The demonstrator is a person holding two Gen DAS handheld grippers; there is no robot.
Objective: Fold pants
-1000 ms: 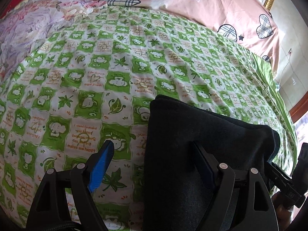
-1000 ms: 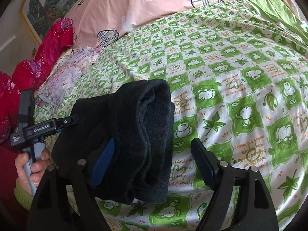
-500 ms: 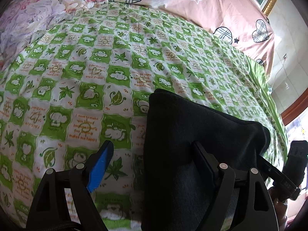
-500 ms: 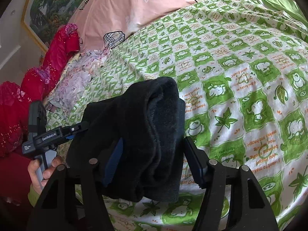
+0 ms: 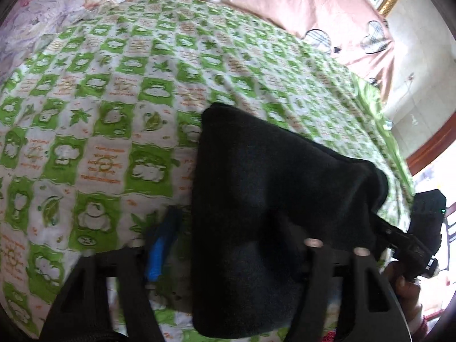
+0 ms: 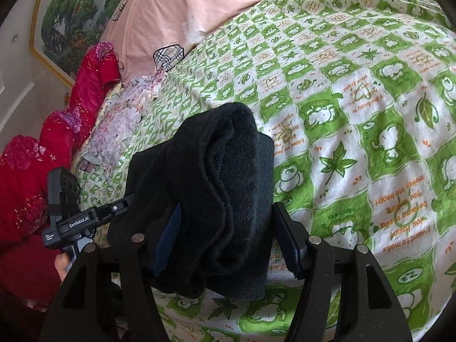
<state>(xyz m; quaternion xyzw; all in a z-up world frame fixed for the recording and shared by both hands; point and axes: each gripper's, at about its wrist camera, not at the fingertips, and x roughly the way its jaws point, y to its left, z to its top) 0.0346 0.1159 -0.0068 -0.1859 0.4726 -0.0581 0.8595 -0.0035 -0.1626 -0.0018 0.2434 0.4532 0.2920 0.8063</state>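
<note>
The black pants (image 5: pixel 273 208) are folded into a thick bundle, held between both grippers above the green patterned bedsheet (image 5: pixel 119 119). My left gripper (image 5: pixel 225 239) is closing on one end; its blue left pad (image 5: pixel 159 253) sits beside the cloth and the right finger is behind the cloth. The frame is blurred. My right gripper (image 6: pixel 228 242) is shut on the other end of the pants (image 6: pixel 222 199), both pads pressing the layered roll. The other gripper's body shows at the left of the right wrist view (image 6: pixel 74 216).
A pink pillowcase (image 6: pixel 176 20) lies along the head of the bed. A pale floral cloth (image 6: pixel 114 125) and red bedding (image 6: pixel 34 156) pile up at the bed's side. A framed painting (image 6: pixel 71 17) hangs on the wall. A wooden frame (image 5: pixel 430 145) borders the bed's right.
My right gripper closed on the pants bundle. My left gripper's jaws have narrowed around the other end. Both grippers and the bundle have lifted and moved forward over the bed.
</note>
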